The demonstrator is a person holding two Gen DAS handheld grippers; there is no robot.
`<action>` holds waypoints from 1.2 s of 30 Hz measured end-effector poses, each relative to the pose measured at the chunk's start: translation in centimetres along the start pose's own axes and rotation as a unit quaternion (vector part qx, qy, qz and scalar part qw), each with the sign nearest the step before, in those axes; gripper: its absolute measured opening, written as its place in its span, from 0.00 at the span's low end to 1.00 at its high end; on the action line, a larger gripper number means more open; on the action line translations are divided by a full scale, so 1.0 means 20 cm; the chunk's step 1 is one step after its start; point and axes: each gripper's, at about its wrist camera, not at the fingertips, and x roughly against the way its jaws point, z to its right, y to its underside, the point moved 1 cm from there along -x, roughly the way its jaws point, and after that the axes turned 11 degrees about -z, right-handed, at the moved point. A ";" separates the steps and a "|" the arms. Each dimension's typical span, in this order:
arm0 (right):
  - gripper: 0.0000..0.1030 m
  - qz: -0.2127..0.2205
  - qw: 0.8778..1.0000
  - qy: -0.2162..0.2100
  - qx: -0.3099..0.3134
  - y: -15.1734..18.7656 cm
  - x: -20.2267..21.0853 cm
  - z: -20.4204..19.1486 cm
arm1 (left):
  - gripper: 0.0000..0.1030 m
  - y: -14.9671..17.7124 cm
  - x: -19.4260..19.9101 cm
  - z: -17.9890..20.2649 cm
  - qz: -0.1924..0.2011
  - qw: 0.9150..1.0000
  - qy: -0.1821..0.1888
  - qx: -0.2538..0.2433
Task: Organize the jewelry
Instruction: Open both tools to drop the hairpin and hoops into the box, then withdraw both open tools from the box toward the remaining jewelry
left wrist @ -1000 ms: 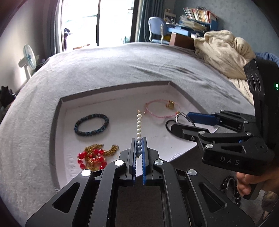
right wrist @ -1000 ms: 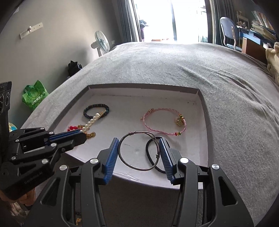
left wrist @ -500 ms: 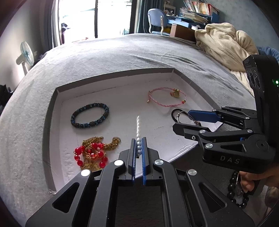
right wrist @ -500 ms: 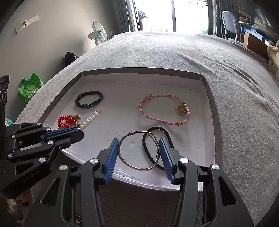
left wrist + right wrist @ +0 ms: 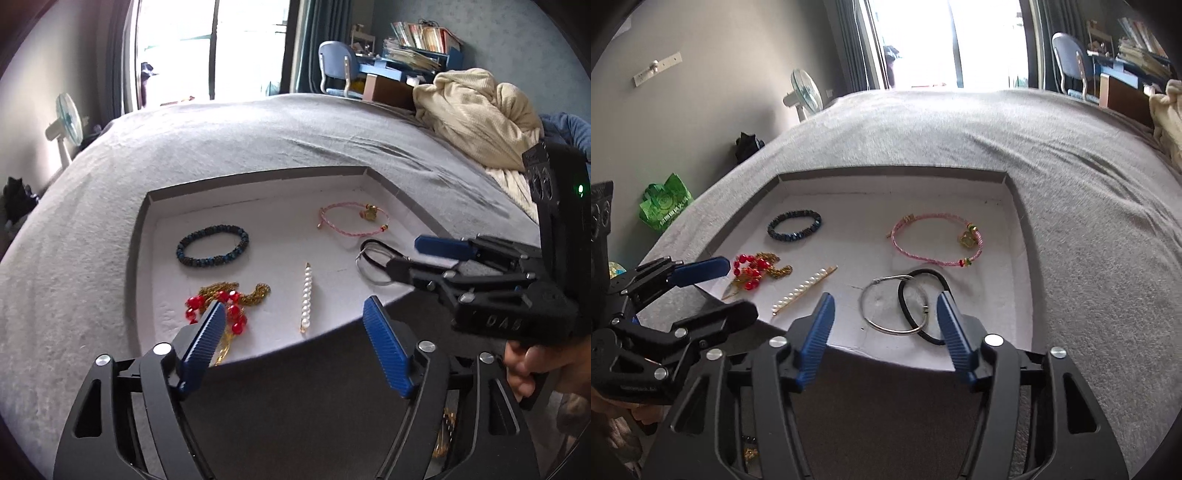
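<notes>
Where tray rim ends, left tool agape.

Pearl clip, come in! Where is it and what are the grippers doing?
Both hand-held grippers open: left, right. Pearl clip flat in tray, free. Nothing in the way.

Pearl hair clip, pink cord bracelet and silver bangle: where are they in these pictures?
Pearl hair clip (image 5: 306, 297): left wrist view, on the middle pearls.
Pink cord bracelet (image 5: 916, 254): right wrist view, on the near side of the cord.
Silver bangle (image 5: 866, 320): right wrist view, on its near-left rim.
</notes>
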 end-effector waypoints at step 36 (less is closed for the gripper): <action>0.95 0.075 0.997 0.020 -0.013 0.45 0.39 0.02 | 0.95 0.43 0.25 0.12 0.050 0.997 -0.051 -0.004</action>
